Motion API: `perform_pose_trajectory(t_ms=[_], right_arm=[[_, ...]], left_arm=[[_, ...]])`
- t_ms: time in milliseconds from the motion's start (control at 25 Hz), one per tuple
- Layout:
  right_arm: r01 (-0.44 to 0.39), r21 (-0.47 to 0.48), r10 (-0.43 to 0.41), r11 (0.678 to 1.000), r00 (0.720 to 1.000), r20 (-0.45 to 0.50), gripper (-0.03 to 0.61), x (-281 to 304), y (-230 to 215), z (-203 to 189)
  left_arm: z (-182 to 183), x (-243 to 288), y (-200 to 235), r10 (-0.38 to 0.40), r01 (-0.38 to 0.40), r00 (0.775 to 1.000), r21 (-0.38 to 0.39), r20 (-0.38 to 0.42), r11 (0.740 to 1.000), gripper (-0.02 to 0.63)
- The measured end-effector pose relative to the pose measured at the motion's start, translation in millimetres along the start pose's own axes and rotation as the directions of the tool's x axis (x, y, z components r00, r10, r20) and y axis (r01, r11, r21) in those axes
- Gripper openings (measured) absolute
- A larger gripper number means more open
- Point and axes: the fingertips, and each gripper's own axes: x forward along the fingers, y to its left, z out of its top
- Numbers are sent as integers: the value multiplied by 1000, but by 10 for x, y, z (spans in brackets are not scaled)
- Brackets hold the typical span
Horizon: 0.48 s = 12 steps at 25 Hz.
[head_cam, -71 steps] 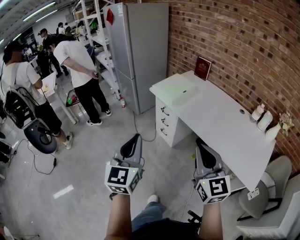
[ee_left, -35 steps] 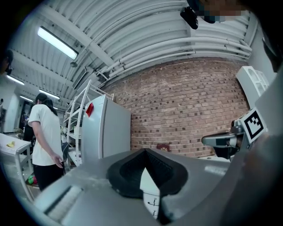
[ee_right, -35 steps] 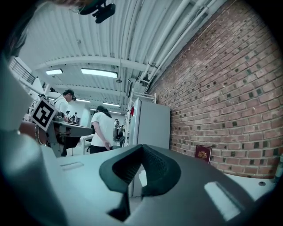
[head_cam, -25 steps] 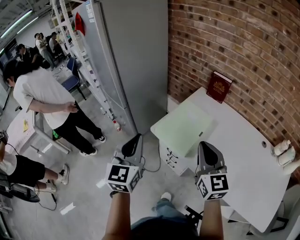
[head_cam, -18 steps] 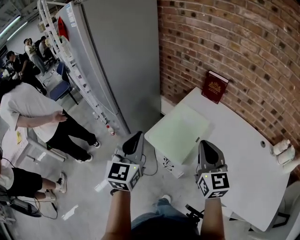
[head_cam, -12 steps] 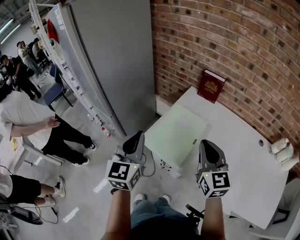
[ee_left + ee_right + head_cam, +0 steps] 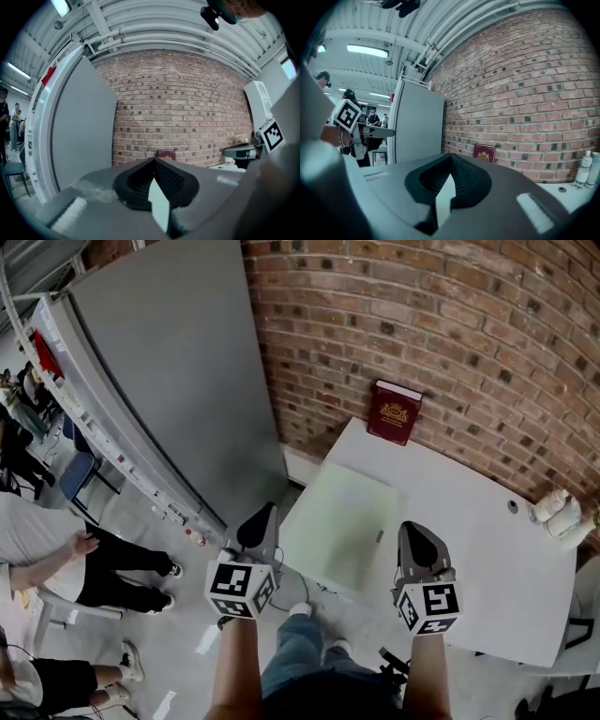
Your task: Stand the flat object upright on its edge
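Left hand-held gripper (image 7: 258, 524), right hand-held gripper (image 7: 415, 542) carried forward — desk (image 7: 478, 531), red book (image 7: 395, 413) nearer.

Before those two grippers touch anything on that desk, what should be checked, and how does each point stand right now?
1. Left gripper empty: ok, shut on nothing.
2. Right gripper empty: ok, shut on nothing.
3. Jaws opened for a grasp: not ok.
4. Pale green sheet in view, flat on the white desk: ok.
5. Red book clear of the sheet, standing against the brick wall: ok.
6. Sheet stiff enough to stand: cannot tell.
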Motion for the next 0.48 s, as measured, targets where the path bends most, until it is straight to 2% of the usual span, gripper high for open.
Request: perform_pose_trajectory(t_ms=[200,320,440,480], right_arm=[[89,24,-89,996,996,-5,0,195,-99,23],[158,44,-158,986,987,0,0,280,-142,25],[209,106,-208,972,978,-26,2,348,-203,5],[213,134,-209,968,977,-41,81,387,-223,-11]], left_arm=[[4,393,142,-100,100,995,-13,-23,995,3],[-33,637,196,-173,172,984,-11,-48,985,40],[-63,870,233,-235,233,970,-26,-71,972,100],[-69,941,245,-251,249,965,-35,-77,968,111]])
